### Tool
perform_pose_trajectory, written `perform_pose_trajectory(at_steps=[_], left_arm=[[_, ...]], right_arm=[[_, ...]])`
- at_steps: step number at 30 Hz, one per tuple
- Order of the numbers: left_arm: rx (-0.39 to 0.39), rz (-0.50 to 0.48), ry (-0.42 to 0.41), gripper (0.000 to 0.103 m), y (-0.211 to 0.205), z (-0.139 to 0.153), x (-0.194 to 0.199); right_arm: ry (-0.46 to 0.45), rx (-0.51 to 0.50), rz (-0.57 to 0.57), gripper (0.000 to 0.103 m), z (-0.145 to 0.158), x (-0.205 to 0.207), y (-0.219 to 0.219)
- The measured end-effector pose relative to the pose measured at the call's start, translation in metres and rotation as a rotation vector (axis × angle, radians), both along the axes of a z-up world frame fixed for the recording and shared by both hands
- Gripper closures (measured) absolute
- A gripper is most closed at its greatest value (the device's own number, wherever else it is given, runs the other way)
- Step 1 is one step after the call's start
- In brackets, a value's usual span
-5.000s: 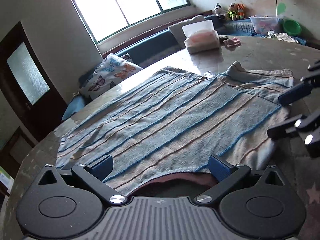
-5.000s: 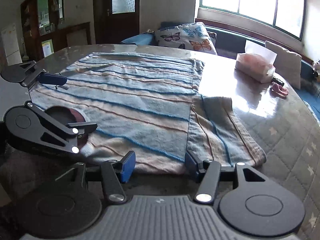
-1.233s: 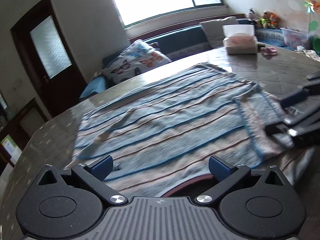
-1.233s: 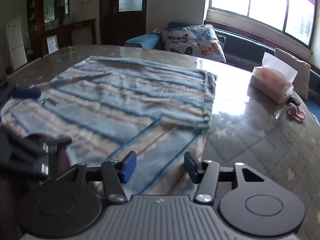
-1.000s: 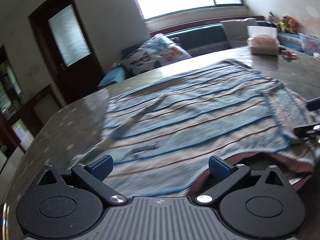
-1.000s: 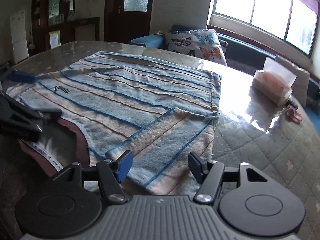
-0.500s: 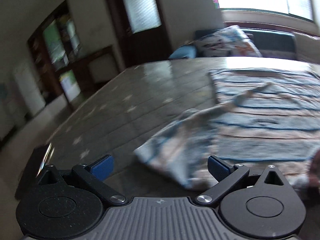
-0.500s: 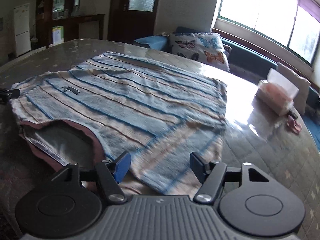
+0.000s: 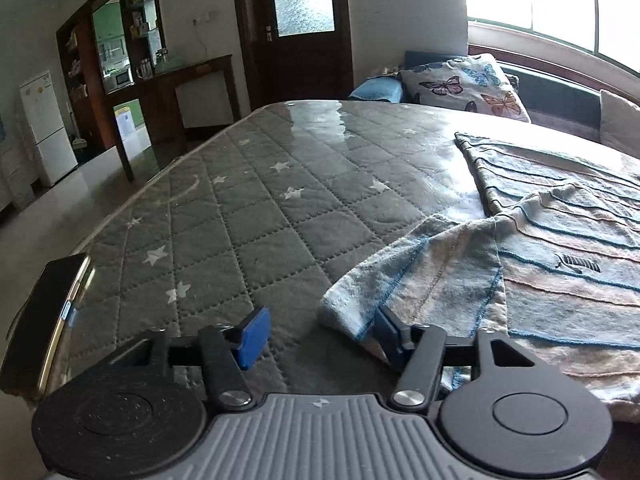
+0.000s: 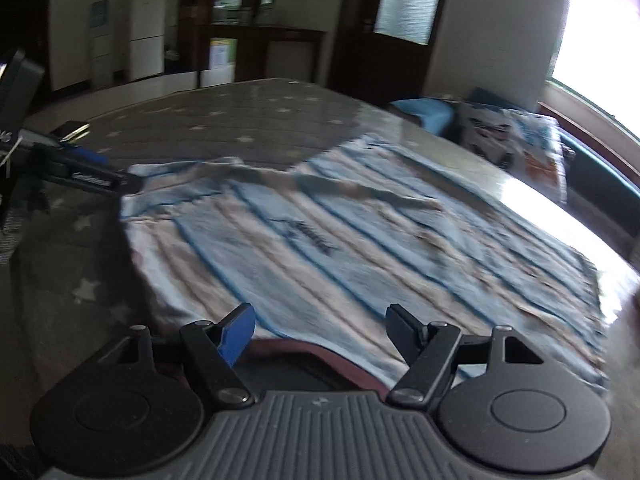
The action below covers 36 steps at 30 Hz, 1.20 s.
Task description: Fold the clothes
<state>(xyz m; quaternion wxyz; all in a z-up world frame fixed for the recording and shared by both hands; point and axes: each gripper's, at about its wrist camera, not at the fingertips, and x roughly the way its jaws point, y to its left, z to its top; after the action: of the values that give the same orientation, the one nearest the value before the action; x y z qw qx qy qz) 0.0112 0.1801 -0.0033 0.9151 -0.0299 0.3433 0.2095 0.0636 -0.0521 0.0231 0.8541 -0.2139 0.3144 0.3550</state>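
Note:
A blue and beige striped shirt (image 9: 560,240) lies flat on the grey quilted table (image 9: 260,200). Its left sleeve (image 9: 420,272) spreads out toward me. My left gripper (image 9: 320,334) is at the sleeve's end, jaws closing. The cloth tip lies between them against the right pad (image 9: 388,330), and the left pad stands apart. In the blurred right wrist view, my right gripper (image 10: 320,332) hovers over the shirt (image 10: 360,248) near its maroon neckline (image 10: 296,348). Its jaws are opening, and no cloth is pinched. The left gripper (image 10: 100,180) shows there at the sleeve tip.
A dark phone (image 9: 44,320) lies at the table's near left edge. A butterfly pillow (image 9: 468,84) rests on the window bench behind the table. A door, cabinets and a white fridge (image 9: 44,124) stand beyond the far edge.
My left gripper swung left from the neckline to the left sleeve's end, and its jaws narrowed there. My right gripper left the folded right sleeve and swept left toward the neckline.

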Motion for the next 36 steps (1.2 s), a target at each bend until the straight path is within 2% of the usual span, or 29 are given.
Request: perform_pose_trajectory(at_steps=[3,6,13,23,26,28,30,33,36], left_arm=[[-0.002,-0.002,-0.006,0.053,0.005,0.001,0.002],[-0.038,0.006,-0.013,0.052,0.013,0.001,0.002],[-0.119,-0.015,-0.025,0.049,0.013,0.005,-0.005],[-0.160,-0.029,-0.028,0.051,0.014,0.003,-0.004],[-0.161,-0.039,-0.036,0.064,0.015,0.002,-0.003],[-0.172,-0.049,-0.043,0.083,0.015,0.003,-0.002],[-0.189,-0.054,-0.055,0.090,0.016,0.003,-0.001],[-0.186,-0.068,-0.095,0.098,0.012,0.011,-0.002],[-0.181,-0.095,-0.134,0.100,0.006,0.021,-0.004]], right_arm=[[0.018,-0.030,0.044,0.029,-0.009,-0.009,0.013],[-0.005,-0.061,0.064,0.029,-0.007,-0.016,0.019],[0.007,-0.025,0.101,0.028,0.002,-0.007,0.047],[0.044,-0.003,0.167,0.028,-0.011,-0.007,0.097],[0.054,0.002,0.164,0.028,-0.014,-0.007,0.102],[0.063,0.011,0.154,0.028,-0.015,-0.007,0.104],[0.067,0.010,0.152,0.028,-0.014,-0.007,0.104],[0.072,0.013,0.150,0.028,-0.014,-0.006,0.104],[0.068,0.015,0.149,0.028,-0.013,-0.007,0.102]])
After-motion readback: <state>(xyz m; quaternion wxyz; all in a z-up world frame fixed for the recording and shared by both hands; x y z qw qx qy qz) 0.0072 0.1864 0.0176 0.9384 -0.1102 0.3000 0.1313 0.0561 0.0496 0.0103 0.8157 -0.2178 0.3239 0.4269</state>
